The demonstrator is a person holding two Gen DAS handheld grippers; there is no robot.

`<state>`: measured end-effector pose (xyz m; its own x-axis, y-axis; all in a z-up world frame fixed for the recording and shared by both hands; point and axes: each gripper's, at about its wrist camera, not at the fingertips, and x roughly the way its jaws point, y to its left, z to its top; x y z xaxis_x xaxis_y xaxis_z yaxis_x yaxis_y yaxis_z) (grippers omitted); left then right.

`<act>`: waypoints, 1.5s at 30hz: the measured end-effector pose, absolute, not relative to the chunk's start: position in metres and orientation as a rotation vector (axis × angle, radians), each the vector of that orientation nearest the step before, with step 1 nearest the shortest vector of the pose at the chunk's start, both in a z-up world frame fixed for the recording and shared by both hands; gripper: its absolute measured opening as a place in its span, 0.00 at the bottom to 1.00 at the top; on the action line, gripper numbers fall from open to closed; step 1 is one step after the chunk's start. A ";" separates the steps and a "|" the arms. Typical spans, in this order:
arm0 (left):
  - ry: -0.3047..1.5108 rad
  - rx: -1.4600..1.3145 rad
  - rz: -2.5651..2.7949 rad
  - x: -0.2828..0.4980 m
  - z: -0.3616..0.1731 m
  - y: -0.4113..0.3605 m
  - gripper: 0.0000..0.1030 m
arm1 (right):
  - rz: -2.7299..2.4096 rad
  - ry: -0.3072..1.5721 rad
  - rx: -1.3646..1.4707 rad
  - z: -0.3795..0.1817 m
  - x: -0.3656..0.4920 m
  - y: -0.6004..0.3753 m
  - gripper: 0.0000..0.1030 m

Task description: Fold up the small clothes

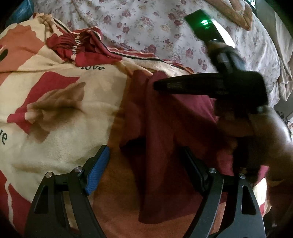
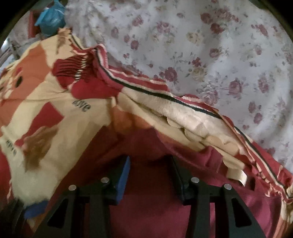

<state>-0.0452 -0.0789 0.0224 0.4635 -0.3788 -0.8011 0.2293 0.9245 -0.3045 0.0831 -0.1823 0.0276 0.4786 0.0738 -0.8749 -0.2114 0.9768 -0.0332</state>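
A dark red small garment (image 1: 161, 146) lies in a long folded strip on a cream, orange and red blanket (image 1: 60, 109). My left gripper (image 1: 146, 164) stands open, its blue pad and dark pad either side of the strip and not pressing on it. My right gripper (image 1: 161, 85), blurred and held by a hand (image 1: 271, 139), hovers over the garment's far end. In the right wrist view the right gripper (image 2: 150, 164) is partly open over the red garment (image 2: 152, 201), with no cloth pinched between its pads.
The blanket's striped hem (image 2: 164, 97) bunches in a raised ridge beyond the garment. A white floral bedsheet (image 2: 210, 55) covers the far side. A blue bag (image 2: 51, 18) sits at the far left corner. An orange-edged cushion (image 1: 238, 14) lies far right.
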 end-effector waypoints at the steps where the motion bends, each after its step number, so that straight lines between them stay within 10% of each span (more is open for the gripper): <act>1: 1.026 -0.167 -0.375 -0.045 0.022 -0.079 0.78 | 0.167 1.059 -0.129 0.025 0.086 -0.182 0.41; 34: 1.041 -0.315 -0.434 -0.048 0.024 -0.056 0.78 | 0.205 1.182 0.160 0.063 -0.076 -0.274 0.58; 45: 1.050 -0.405 -0.474 -0.044 0.021 -0.044 0.78 | 0.198 1.135 0.253 0.072 0.031 -0.209 0.70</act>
<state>-0.0441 -0.0442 0.0205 0.4144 -0.5523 -0.7234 0.1773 0.8286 -0.5311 0.0308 -0.2086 0.0718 0.4095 0.2833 -0.8672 -0.0274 0.9539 0.2987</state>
